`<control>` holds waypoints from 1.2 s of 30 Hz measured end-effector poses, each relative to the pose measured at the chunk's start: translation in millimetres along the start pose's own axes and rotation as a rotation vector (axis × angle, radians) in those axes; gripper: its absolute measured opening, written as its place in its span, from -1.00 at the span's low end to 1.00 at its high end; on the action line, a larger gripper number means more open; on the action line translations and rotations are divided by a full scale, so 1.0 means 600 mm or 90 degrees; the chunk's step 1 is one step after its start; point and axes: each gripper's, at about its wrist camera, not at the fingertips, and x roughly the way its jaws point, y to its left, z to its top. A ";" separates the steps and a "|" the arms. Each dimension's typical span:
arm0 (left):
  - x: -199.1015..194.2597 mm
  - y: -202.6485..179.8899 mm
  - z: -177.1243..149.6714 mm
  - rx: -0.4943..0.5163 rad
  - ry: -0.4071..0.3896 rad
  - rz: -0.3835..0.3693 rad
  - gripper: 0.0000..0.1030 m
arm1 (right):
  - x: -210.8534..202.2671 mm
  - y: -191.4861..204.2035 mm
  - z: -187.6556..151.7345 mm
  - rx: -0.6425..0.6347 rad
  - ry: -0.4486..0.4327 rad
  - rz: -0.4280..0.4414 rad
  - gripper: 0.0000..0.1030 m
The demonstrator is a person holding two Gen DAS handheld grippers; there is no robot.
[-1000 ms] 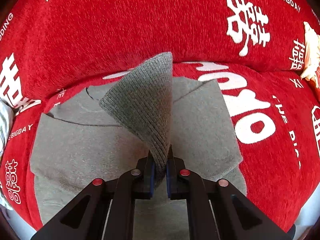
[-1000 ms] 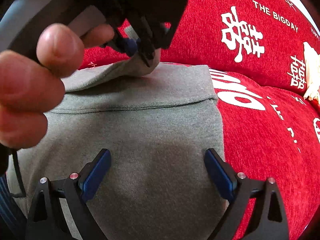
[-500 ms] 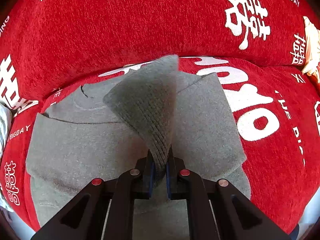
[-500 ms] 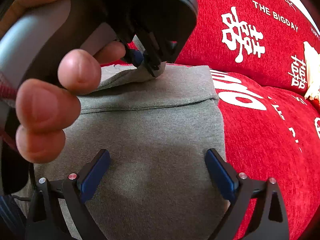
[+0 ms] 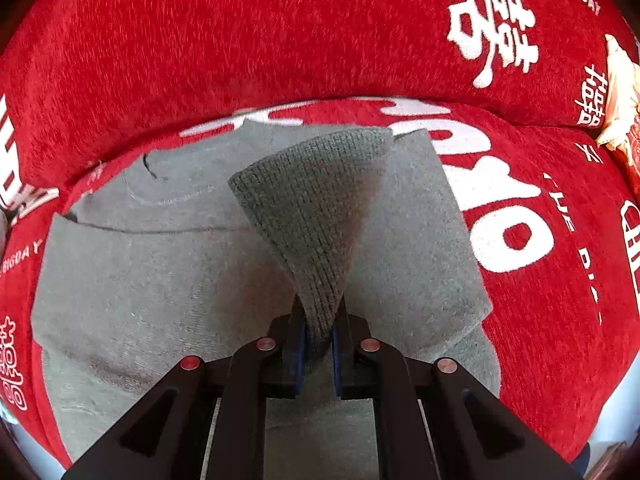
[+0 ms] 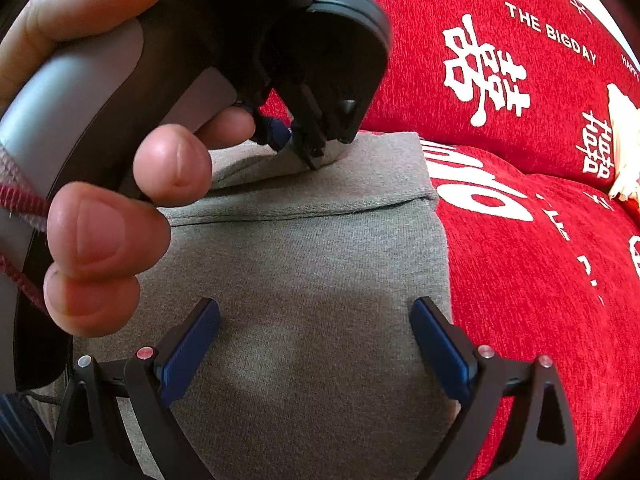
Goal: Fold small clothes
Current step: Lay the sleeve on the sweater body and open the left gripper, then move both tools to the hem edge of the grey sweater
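Note:
A small grey sweater [image 5: 160,272] lies spread on a red sofa seat, its neckline toward the backrest. My left gripper [image 5: 319,344] is shut on the ribbed cuff [image 5: 316,216] of a sleeve, which fans out over the sweater's body. In the right wrist view the same sweater [image 6: 304,280] fills the middle. The left gripper [image 6: 296,140] is low over the sweater's far part, still pinching the sleeve, with a person's hand [image 6: 112,208] around its handle. My right gripper [image 6: 316,344] hangs open just above the sweater's lower part, with nothing between its fingers.
The red sofa cover [image 5: 280,40] with white lettering forms the seat and the backrest behind the sweater. A cream-coloured object [image 5: 620,96] lies at the far right of the seat. The seat's front edge runs along the bottom right.
The left gripper has come down toward the sweater with the sleeve cuff, which has swung rightward and flatter over the body. The right gripper has stayed still and open.

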 end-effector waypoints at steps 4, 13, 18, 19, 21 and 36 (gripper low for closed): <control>0.008 0.006 0.000 -0.012 0.014 -0.012 -0.81 | -0.001 0.000 0.000 0.000 0.000 0.000 0.90; -0.008 0.001 -0.005 0.018 -0.024 0.006 0.88 | 0.001 0.002 0.002 -0.001 0.000 0.002 0.93; -0.017 0.006 -0.009 0.012 -0.030 -0.003 0.88 | 0.002 0.002 0.001 -0.002 0.000 0.004 0.94; -0.020 0.007 -0.009 0.012 -0.032 -0.006 0.88 | 0.002 0.002 0.001 -0.002 0.000 0.004 0.94; -0.031 0.010 -0.012 0.016 -0.042 -0.010 0.88 | 0.002 0.002 0.001 -0.002 0.000 0.004 0.94; -0.090 0.192 -0.026 -0.060 -0.106 0.023 0.88 | -0.033 -0.020 0.089 0.014 -0.054 -0.005 0.95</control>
